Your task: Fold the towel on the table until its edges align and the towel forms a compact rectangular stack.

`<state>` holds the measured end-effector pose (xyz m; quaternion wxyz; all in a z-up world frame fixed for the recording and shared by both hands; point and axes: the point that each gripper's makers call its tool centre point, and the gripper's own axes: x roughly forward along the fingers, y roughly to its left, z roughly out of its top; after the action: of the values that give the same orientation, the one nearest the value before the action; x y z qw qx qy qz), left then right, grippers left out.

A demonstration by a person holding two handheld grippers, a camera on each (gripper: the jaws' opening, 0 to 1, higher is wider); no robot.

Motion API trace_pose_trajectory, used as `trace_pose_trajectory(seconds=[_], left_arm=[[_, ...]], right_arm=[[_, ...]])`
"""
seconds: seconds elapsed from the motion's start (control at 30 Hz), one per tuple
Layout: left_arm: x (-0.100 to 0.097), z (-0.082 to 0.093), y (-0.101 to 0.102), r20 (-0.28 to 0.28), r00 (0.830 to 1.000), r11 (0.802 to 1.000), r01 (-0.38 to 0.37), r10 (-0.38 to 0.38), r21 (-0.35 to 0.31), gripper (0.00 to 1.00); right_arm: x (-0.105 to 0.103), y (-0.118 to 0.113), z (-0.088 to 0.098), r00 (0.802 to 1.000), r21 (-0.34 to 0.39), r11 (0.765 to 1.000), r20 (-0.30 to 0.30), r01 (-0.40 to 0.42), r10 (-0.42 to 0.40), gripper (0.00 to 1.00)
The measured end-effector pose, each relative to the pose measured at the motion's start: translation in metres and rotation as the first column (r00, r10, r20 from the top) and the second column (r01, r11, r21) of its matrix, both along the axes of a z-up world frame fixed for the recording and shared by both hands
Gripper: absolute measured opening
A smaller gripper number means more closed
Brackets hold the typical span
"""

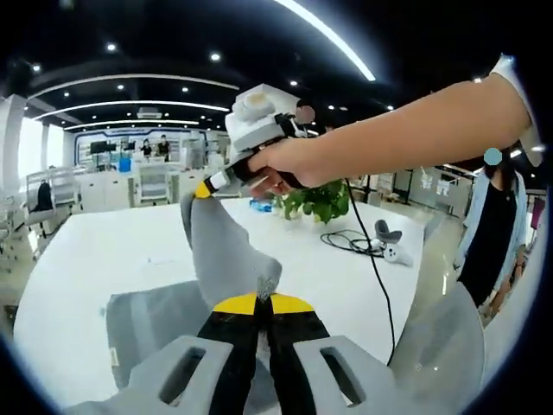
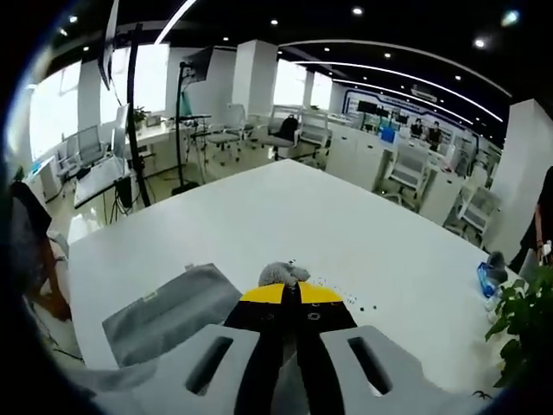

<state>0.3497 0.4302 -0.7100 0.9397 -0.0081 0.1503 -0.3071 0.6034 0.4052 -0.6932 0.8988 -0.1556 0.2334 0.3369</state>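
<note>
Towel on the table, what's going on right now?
A person is folding a grey towel on a white table with a gripper in each hand. The left tongs are shut on one bunched bit of its edge. The right tongs are shut on another corner and have lifted it above the table, with the rest of the cloth lying flat. The fold is mid-way, edges not yet aligned.

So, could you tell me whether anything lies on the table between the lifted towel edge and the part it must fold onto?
Nothing visible does. Both grippers, left gripper and right gripper, pinch the towel; the flat part on the table is bare.
</note>
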Motion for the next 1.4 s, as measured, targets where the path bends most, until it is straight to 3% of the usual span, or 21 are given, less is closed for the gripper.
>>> trace_pose_trajectory(seconds=[0.23,0.53,1.4], left_arm=[[-0.007,-0.018,0.018,-0.014,0.998,0.998,-0.053,0.053,0.018,0.03],[-0.012,-0.038,0.043,-0.022,0.995,0.993,-0.099,0.1,0.059,0.03],[-0.016,-0.085,0.091,-0.082,0.974,0.975,-0.203,0.21,0.088,0.03]], right_arm=[[-0.011,0.032,-0.013,0.999,-0.026,0.998,-0.003,-0.052,0.052,0.01],[-0.006,0.066,-0.04,0.995,-0.057,0.994,-0.028,-0.097,0.095,0.01],[-0.013,0.117,-0.092,0.987,-0.09,0.987,-0.095,-0.135,0.127,0.01]])
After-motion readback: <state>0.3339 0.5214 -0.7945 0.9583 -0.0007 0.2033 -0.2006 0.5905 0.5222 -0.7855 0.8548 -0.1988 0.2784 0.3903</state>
